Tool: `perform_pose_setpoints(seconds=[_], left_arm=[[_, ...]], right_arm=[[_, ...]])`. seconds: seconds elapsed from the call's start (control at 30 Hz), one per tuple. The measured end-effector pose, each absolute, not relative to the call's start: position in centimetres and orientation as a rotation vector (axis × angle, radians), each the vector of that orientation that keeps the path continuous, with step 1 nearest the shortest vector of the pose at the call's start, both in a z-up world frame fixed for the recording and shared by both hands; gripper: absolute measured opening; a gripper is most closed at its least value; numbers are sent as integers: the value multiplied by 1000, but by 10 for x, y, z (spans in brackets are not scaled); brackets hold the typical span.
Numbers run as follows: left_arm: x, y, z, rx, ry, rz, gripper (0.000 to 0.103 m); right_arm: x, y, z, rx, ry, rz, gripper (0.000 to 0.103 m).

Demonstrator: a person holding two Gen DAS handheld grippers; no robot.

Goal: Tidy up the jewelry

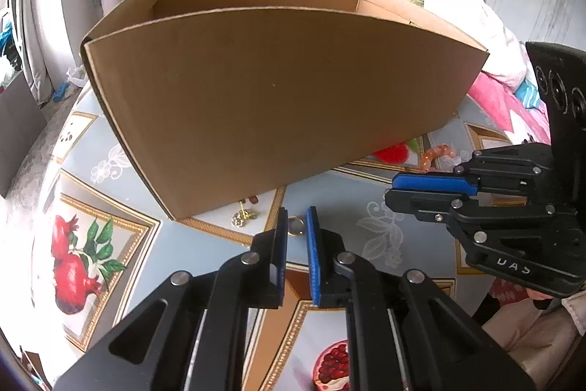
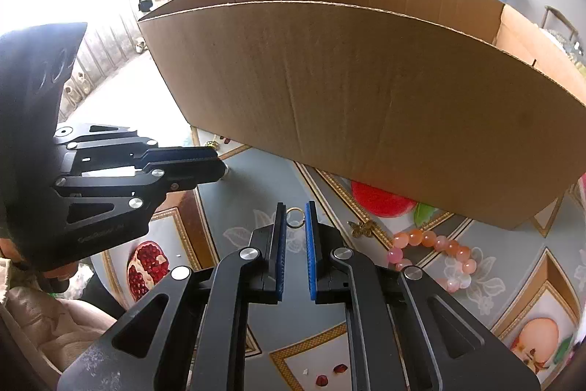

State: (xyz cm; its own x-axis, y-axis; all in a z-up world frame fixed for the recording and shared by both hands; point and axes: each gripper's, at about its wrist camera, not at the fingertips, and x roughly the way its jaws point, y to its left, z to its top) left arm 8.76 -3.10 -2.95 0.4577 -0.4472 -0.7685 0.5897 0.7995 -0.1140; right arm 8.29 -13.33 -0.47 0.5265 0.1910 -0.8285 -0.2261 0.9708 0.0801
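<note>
A small gold ring [image 1: 297, 227] lies on the fruit-print tablecloth between the tips of my left gripper [image 1: 296, 213]. The pads stand a little apart from it, so the gripper is open. In the right wrist view another gold ring [image 2: 295, 218] with a tiny loop fills the narrow gap of my right gripper [image 2: 294, 207], whose blue pads [image 2: 310, 237] close on its sides. Each gripper shows side-on in the other view, the right gripper [image 1: 390, 191] and the left gripper [image 2: 219, 163], and there the rings are hidden. Both point down at the table in front of the cardboard box [image 1: 274, 98].
The open box [image 2: 366, 98] stands just beyond both grippers. An orange and pink bead bracelet [image 2: 432, 244] and a gold butterfly piece [image 2: 362, 228] lie to the right. Gold earrings [image 1: 243, 215] rest by the box's near corner. A hand and beige sleeve [image 2: 55, 314] are at lower left.
</note>
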Motion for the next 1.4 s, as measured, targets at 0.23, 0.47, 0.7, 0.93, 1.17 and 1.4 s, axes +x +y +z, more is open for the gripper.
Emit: perform_pose_setpoints(seconds=[0.23,0.47,0.7,0.93,1.17,1.4], left_arm=[[85,-43,-33,315,867,-671,10],[90,-50,-35,333,873,-695,10],[96,-41,-31,283,892,-725,29],[94,-43,-30,299,866,-743,31],[90,-45,-32,344,847,-769,25],[93,-43,-37,360,861,-764,19]], right_arm=[[86,-138,-8,-26,990,256,8],[86,-139,-11,-22,989,252,8],[86,-137,-10,-28,996,256,8],[89,-134,-12,-31,1000,255,8],[90,-132,-13,-32,1002,253,8],[90,-132,-13,-32,1001,253,8]])
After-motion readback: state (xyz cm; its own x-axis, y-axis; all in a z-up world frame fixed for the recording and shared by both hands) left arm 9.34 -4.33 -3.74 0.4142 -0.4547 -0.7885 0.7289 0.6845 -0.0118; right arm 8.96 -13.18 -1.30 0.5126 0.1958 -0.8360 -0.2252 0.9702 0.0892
